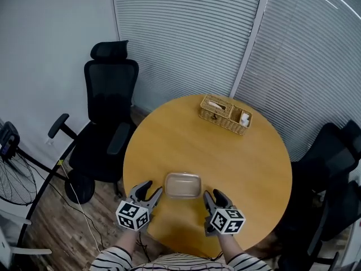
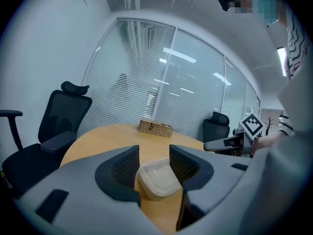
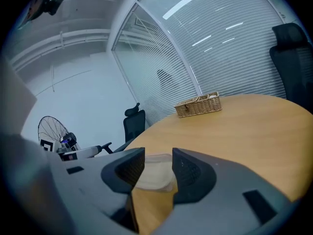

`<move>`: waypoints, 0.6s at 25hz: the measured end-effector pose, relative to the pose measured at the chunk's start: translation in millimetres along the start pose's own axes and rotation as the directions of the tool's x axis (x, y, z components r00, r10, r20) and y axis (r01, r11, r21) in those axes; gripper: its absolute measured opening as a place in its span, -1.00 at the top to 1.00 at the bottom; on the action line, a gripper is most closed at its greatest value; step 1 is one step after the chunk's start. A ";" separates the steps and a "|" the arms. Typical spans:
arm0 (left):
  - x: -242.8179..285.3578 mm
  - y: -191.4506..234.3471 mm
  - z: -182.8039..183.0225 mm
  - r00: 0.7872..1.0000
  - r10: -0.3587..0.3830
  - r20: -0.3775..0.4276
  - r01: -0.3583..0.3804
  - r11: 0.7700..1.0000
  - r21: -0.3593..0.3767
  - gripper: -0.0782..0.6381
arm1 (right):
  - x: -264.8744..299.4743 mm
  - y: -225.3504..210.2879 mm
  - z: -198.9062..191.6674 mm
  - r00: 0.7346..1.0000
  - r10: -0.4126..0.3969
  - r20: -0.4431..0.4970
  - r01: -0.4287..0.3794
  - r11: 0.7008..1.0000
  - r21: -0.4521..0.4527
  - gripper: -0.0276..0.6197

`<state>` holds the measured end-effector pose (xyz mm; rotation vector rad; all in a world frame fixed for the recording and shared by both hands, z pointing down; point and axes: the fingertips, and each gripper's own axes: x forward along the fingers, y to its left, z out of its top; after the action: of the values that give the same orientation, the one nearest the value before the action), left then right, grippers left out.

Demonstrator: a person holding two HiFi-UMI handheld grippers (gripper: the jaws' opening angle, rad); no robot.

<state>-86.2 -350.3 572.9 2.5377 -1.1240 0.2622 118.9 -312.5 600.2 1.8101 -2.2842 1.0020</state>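
Observation:
A clear plastic lidded container point(image 1: 183, 185) lies on the round wooden table point(image 1: 248, 162) near its front edge. My left gripper point(image 1: 151, 189) rests just left of the container, open, with nothing held. My right gripper point(image 1: 215, 196) sits just right of it, also open and empty. In the left gripper view the container point(image 2: 156, 180) shows between the spread jaws of the left gripper point(image 2: 154, 151), untouched. The right gripper view has the container point(image 3: 154, 176) beyond the gap of the right gripper point(image 3: 158, 153).
A wicker basket point(image 1: 225, 113) with small items stands at the table's far side. A black office chair point(image 1: 107, 123) is at the left, another chair point(image 1: 333, 162) at the right, and a floor fan point(image 1: 14, 179) at far left. Blinds cover the glass wall behind.

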 end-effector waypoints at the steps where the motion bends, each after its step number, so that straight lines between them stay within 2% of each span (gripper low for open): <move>1: 6.0 2.0 -4.1 1.000 -0.001 -0.010 0.001 1.000 -0.004 0.31 | 4.6 -3.6 -2.4 1.000 -0.003 -0.008 0.003 1.000 0.003 0.35; 15: 68.5 14.9 -53.3 0.990 -0.024 -0.138 0.014 0.997 -0.072 0.31 | 64.6 -29.4 -35.7 0.995 0.013 -0.102 -0.012 1.000 0.010 0.37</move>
<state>-52.9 -385.4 646.5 2.4258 -1.0372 0.3806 113.1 -351.9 669.0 1.7078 -2.2378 1.0816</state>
